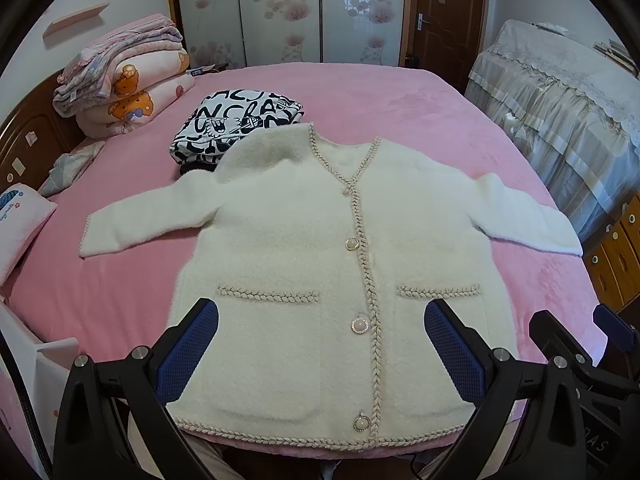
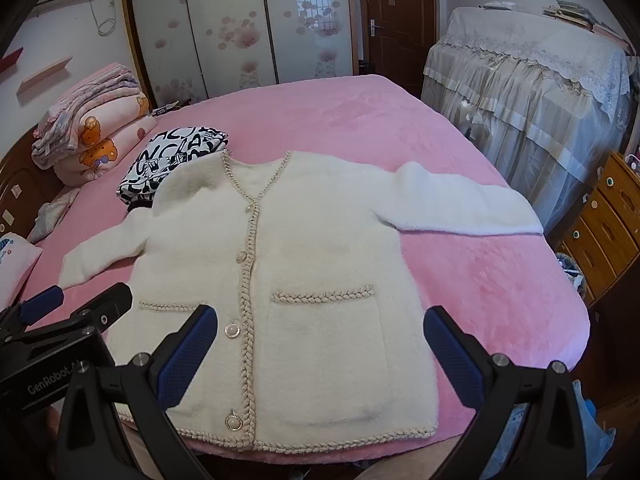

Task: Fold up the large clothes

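Cardigan (image 1: 304, 240) lies flat on the bed (image 1: 400, 96), its hem below both grippers' spread, empty fingers (image 1: 188, 344).

Home bedroom: pink bed (image 1: 400, 96) ahead of the jaws, folded quilts (image 1: 128, 80) by the headboard (image 1: 28, 136) far left, sliding wardrobe (image 1: 280, 8) and door (image 1: 448, 12) beyond, drawers (image 2: 604, 232) right.

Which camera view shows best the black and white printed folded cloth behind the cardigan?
The left wrist view: the black and white printed folded cloth appears larger and more central. The right wrist view shows it smaller, toward the left.
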